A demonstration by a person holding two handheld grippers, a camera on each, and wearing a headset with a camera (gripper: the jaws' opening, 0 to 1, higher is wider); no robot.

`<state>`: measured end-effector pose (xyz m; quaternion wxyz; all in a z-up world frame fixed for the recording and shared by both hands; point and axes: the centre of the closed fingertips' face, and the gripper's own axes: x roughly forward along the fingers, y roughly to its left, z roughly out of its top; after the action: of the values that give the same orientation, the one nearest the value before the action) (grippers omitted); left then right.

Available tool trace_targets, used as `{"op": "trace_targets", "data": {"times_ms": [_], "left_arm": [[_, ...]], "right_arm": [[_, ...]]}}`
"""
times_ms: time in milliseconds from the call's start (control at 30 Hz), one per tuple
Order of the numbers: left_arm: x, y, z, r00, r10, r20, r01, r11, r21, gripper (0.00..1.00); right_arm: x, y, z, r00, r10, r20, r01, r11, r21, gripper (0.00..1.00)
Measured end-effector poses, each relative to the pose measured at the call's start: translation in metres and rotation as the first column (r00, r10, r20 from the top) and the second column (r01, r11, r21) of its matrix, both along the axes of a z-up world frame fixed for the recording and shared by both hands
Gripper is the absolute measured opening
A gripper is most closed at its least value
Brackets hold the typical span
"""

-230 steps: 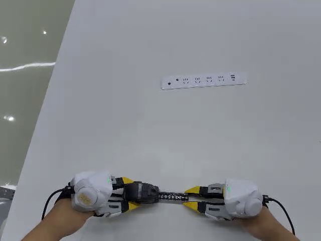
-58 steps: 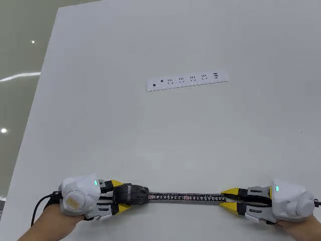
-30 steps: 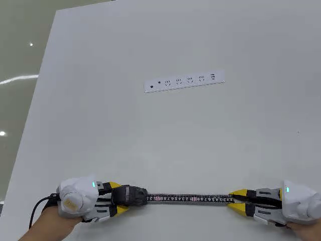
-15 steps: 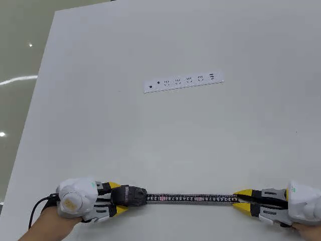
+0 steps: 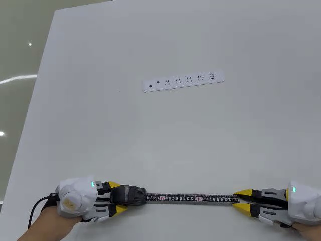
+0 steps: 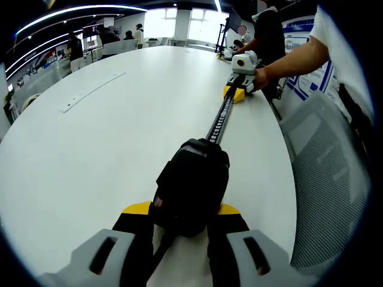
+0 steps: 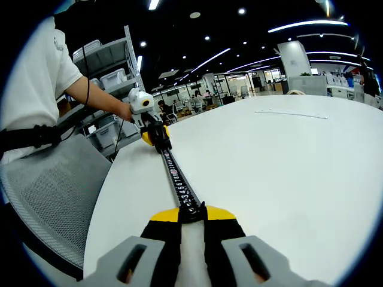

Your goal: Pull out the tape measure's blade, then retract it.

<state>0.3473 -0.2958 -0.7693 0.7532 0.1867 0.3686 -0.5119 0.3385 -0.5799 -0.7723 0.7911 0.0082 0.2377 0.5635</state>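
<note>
1. Left gripper (image 5: 119, 197), in the head view, is clamped on the chunky black plastic tape measure case (image 5: 133, 195). It sits well nearer the person than the long white power strip (image 5: 183, 81) and off past the strip's left end. The right gripper (image 5: 243, 200) pinches the tip of the narrow dark steel blade (image 5: 190, 198), also well nearer than the strip and just past its right end. The blade runs straight between the two, roughly parallel to the strip, low over the plain white tabletop (image 5: 150, 130).
2. In the left gripper view, the left gripper's jaws press against both flanks of the tape measure case (image 6: 192, 179). The blade (image 6: 220, 122) leaves the case's mouth and runs away to the right gripper (image 6: 237, 94). The power strip (image 6: 93, 91) lies well apart from that line.
3. In the right gripper view, the right gripper (image 7: 192, 214) is closed flat on the end of the blade (image 7: 179, 179), whose pale printed numerals read clearly. The blade leads back to the tape measure case (image 7: 157, 134), well away from the power strip (image 7: 291, 113).
4. The case looks rigid, compact and smooth-sided, so it is best gripped across its broad flanks, as it is now.
5. The blade is probably thin and springy, and it likely stays stiff only while it is kept straight. A sideways bend could kink it.
6. It is probably spring-loaded, so letting go of the tip could make it whip back. Holding the tip flat across its width and feeding it back slowly seems wise.
</note>
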Motion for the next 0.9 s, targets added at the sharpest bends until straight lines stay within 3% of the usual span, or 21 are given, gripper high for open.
{"op": "trace_targets", "data": {"times_ms": [233,667,800,900], "left_arm": [[-0.0001,-0.0001,0.0,1.0,-0.002,0.008,0.002,1.0,0.004,0.31],[-0.0002,-0.0003,-0.0009,1.0,0.015,0.0,-0.015,1.0,-0.003,0.32],[-0.0007,0.001,-0.0037,0.999,0.035,-0.012,-0.035,0.999,0.005,0.33],[-0.0007,0.0013,-0.0043,1.0,0.027,-0.005,-0.027,1.0,0.014,0.32]], "right_arm": [[-0.0027,0.0009,0.0032,1.0,0.005,-0.016,-0.005,1.0,-0.002,0.13],[-0.003,0.0006,0.0018,1.0,0.015,0.009,-0.015,0.999,-0.032,0.16],[-0.0054,0.0013,0.0012,1.0,0.024,0.014,-0.023,0.999,-0.043,0.18],[-0.0068,0.0014,0.001,1.0,0.018,0.01,-0.018,0.999,-0.041,0.19]]}}
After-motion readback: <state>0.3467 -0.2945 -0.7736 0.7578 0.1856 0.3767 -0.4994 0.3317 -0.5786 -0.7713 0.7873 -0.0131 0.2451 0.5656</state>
